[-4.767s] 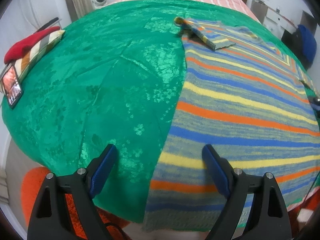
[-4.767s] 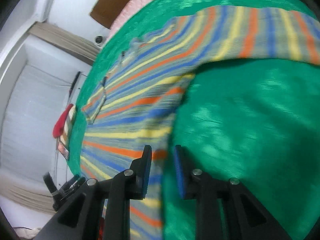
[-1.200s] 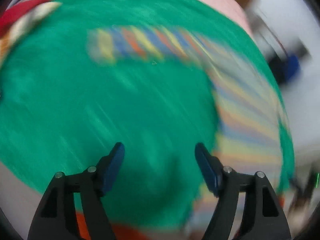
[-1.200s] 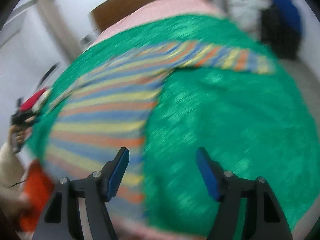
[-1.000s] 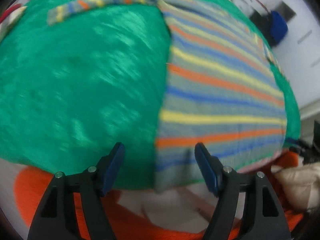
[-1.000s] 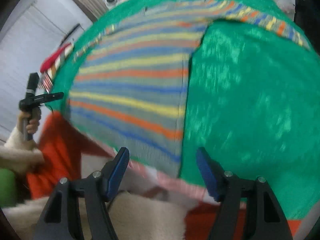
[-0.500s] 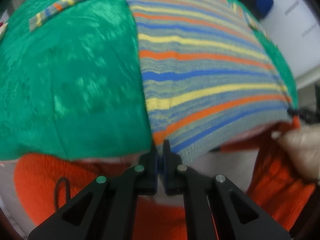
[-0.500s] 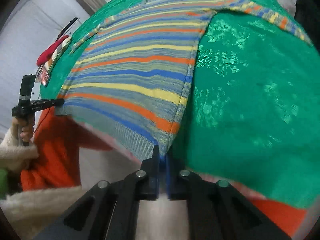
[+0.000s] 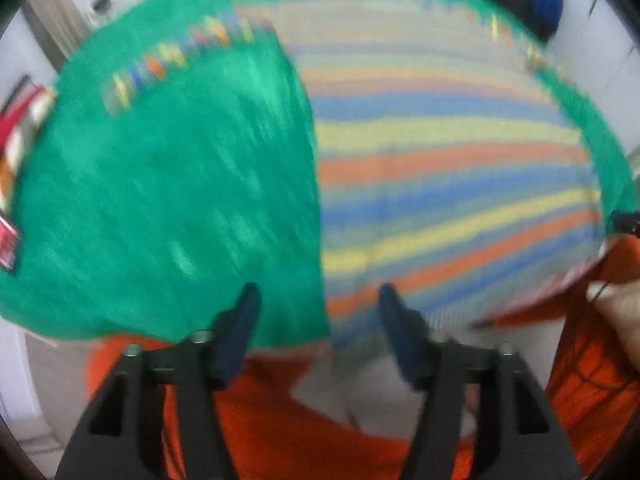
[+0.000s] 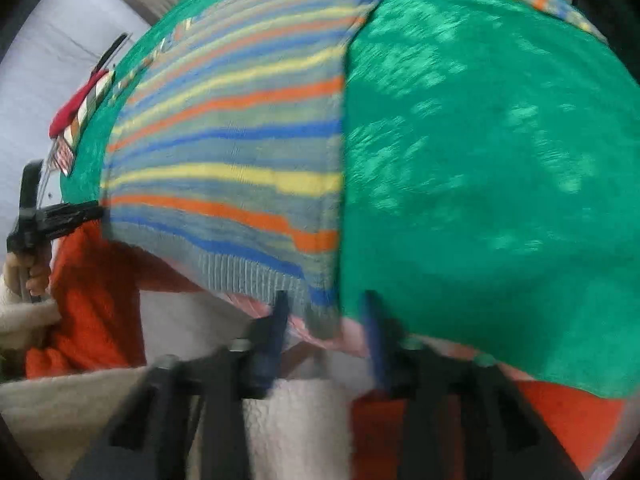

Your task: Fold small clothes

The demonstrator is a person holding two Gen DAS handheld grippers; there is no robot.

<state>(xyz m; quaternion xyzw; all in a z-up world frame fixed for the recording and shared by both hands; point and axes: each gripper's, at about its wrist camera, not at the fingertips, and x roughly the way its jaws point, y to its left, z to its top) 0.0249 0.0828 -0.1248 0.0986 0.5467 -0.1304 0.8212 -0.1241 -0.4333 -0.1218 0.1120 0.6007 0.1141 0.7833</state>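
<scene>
A green bedspread (image 9: 160,184) covers the bed, and on it the striped sweater (image 9: 440,168) lies spread flat, body open and both sleeves stretched out to the sides; its ribbed hem (image 10: 256,272) hangs at the bed's near edge. No fold shows anywhere, so by my reading the folding is at its very start, with every fold left to make. The left gripper (image 9: 318,320) has its jaws spread wide at one hem corner, and the right gripper (image 10: 324,320) has its jaws apart at the other, neither gripping cloth.
</scene>
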